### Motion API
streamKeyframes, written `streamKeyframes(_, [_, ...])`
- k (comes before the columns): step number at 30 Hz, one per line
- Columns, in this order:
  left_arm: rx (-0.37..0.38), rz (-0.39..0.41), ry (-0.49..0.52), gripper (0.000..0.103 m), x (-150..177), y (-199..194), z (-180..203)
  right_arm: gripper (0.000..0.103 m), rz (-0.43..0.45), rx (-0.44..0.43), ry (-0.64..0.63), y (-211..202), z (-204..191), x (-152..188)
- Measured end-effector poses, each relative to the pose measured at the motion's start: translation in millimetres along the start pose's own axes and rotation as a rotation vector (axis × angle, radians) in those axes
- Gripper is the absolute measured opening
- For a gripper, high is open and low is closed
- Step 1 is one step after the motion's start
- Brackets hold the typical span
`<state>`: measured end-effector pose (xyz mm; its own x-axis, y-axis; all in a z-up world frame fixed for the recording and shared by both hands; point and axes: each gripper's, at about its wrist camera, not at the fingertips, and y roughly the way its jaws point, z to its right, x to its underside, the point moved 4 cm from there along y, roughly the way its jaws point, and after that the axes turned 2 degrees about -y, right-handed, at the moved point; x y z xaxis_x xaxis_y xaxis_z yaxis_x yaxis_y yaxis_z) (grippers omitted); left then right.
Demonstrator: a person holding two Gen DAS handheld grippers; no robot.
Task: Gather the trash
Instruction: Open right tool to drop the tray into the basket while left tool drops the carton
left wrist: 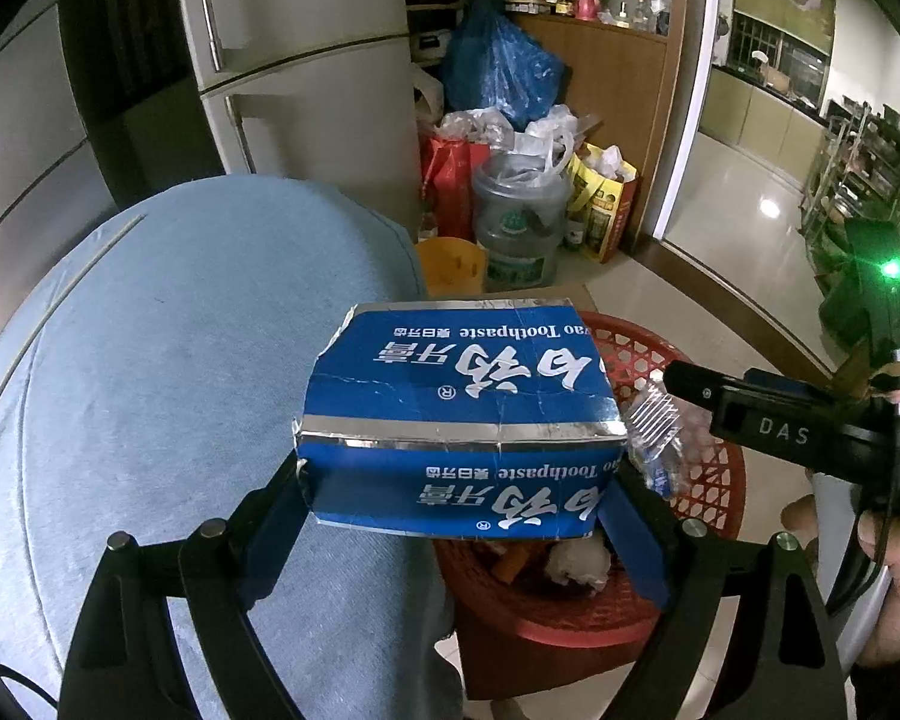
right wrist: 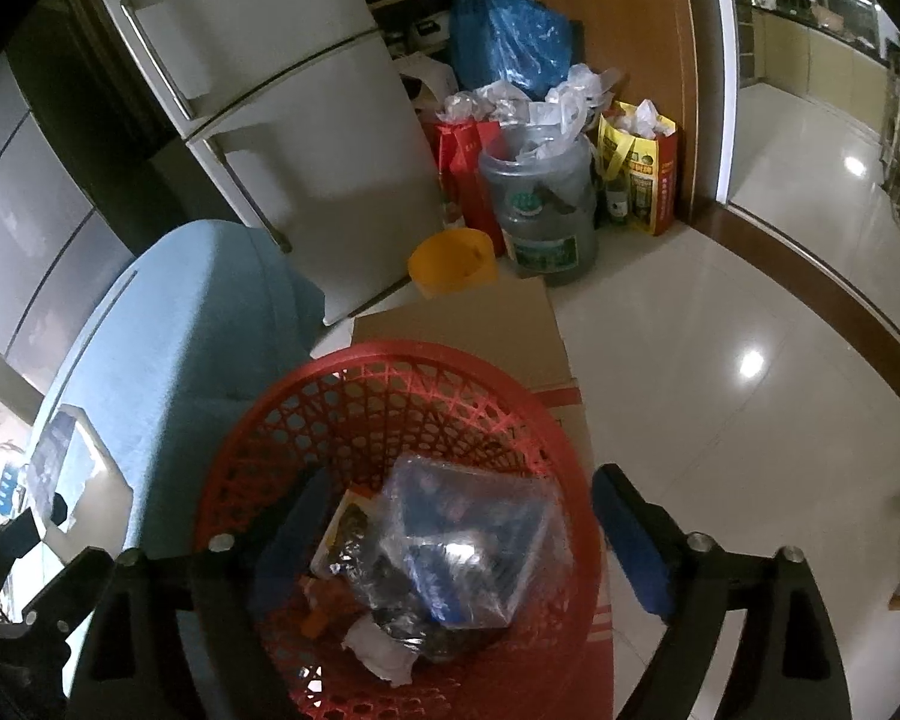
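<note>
My left gripper (left wrist: 456, 486) is shut on a blue toothpaste box (left wrist: 462, 384) with torn silver edges; its blue pads press both ends. The box hangs over the near rim of a red mesh basket (left wrist: 714, 480). In the right wrist view my right gripper (right wrist: 459, 486) stands open above the red basket (right wrist: 390, 360), nothing between its pads. Below it in the basket lies a crumpled clear plastic package (right wrist: 462, 546) on paper scraps (right wrist: 384, 648). In the left wrist view the same clear plastic (left wrist: 660, 438) shows blurred beside the right gripper's black finger.
A light blue upholstered seat (left wrist: 180, 330) sits left of the basket. Flat cardboard (right wrist: 480, 324) lies under the basket. Behind stand a white fridge (right wrist: 306, 138), a yellow bucket (right wrist: 450, 261), a grey water jug (right wrist: 540, 204) and full bags. A hand (left wrist: 894, 588) holds the right gripper.
</note>
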<state>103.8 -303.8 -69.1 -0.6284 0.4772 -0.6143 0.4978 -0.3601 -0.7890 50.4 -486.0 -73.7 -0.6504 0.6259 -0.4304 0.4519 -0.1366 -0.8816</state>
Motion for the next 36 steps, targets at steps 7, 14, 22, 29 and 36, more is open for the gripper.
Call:
streamKeyframes(7, [-0.002, 0.006, 0.009, 0.091, 4, -8, 2, 0.103, 0.033, -0.011, 0.041, -13, 6, 0])
streamKeyframes(14, [0.009, -0.008, 0.026, 0.091, 5, -6, 13, 0.103, 0.030, -0.021, 0.075, -22, 18, 8])
streamKeyframes(22, [0.027, -0.037, 0.042, 0.091, 0, 8, 32, 0.103, 0.033, -0.012, 0.143, -30, 49, 17])
streamKeyframes(29, [0.032, -0.055, 0.061, 0.091, -6, 20, 45, 0.103, 0.043, -0.015, 0.187, -32, 65, 16])
streamKeyframes(36, [0.054, -0.113, 0.052, 0.092, -7, 36, 51, 0.103, 0.065, -0.017, 0.196, -37, 69, 11])
